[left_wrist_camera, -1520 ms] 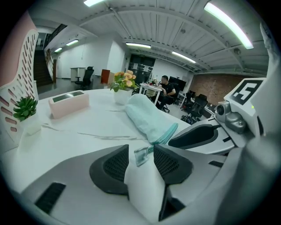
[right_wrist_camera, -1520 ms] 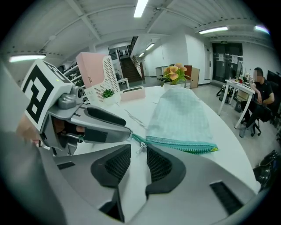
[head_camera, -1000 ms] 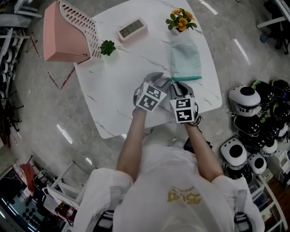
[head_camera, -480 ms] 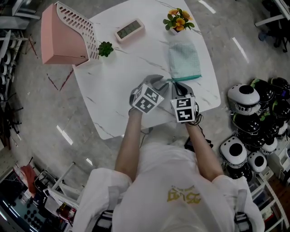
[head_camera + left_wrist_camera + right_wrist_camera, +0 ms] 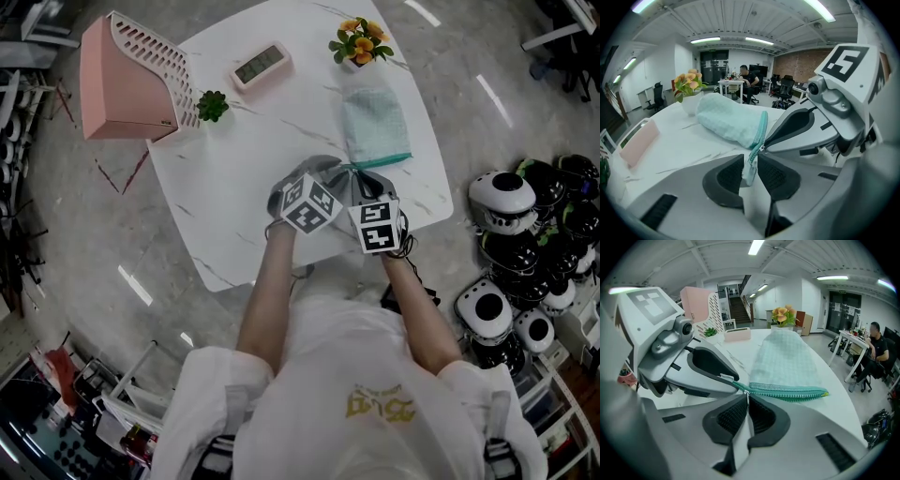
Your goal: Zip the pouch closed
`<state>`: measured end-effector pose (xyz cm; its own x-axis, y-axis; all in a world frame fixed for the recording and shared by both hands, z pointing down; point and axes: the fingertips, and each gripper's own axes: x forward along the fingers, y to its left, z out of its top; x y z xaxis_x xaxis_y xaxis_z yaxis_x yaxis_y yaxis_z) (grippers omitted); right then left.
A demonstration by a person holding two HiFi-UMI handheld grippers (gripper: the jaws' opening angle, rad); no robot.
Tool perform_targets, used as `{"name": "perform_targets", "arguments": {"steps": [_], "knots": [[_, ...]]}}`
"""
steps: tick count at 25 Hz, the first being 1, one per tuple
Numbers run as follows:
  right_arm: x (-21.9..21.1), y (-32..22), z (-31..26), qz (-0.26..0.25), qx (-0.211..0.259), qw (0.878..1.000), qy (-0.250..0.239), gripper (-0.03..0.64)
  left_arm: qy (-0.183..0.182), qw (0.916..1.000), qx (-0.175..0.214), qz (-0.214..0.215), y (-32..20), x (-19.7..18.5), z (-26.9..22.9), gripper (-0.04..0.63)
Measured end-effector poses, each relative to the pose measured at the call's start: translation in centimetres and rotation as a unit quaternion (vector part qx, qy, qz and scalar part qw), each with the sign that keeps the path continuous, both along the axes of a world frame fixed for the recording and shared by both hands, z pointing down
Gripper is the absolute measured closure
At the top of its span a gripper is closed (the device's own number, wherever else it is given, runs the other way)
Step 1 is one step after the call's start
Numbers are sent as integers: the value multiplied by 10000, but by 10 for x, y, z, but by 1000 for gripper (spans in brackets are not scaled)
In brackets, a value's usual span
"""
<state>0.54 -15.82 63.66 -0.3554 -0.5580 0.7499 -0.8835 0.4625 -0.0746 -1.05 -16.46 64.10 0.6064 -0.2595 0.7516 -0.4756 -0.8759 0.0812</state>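
Your bare left forearm (image 5: 270, 295) and right forearm (image 5: 419, 314) reach out from your body and converge. The two grippers sit side by side, nearly touching, both pointing away from you and down. The left gripper (image 5: 750, 160) is rolled a little, so its marker cube (image 5: 309, 203) sits cocked on a corner, while the cube on the right gripper (image 5: 748, 405) sits squarer. The left jaws are opening, with the pouch's fabric end tab (image 5: 750, 172) between the pads — they touch it on both sides. The right jaws are pinched almost together on the thin zipper pull (image 5: 747, 396), with their tips just right of the left gripper's.
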Motion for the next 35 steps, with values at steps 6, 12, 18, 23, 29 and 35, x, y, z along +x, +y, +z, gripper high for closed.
{"name": "perform_targets", "arguments": {"steps": [6, 12, 18, 23, 29, 35], "knots": [[0, 1, 1, -124, 64, 9998, 149, 597, -123, 9999, 52, -43, 2, 3, 2, 554], [-1, 0, -1, -259, 61, 9994, 212, 601, -77, 9997, -145, -194, 3, 1, 0, 557], [0, -2, 0, -177, -8, 9997, 179, 601, -40, 9991, -247, -343, 4, -4, -1, 558], [3, -3, -2, -191, -12, 9996, 227, 601, -13, 9988, -286, -389, 4, -6, -3, 558], [10, -6, -2, -117, -8, 9996, 269, 601, 3, 9982, -337, -490, 3, -11, -3, 558], [17, -7, -1, -80, -29, 9995, 298, 601, -16, 9977, -342, -585, 4, -17, -5, 560]]}}
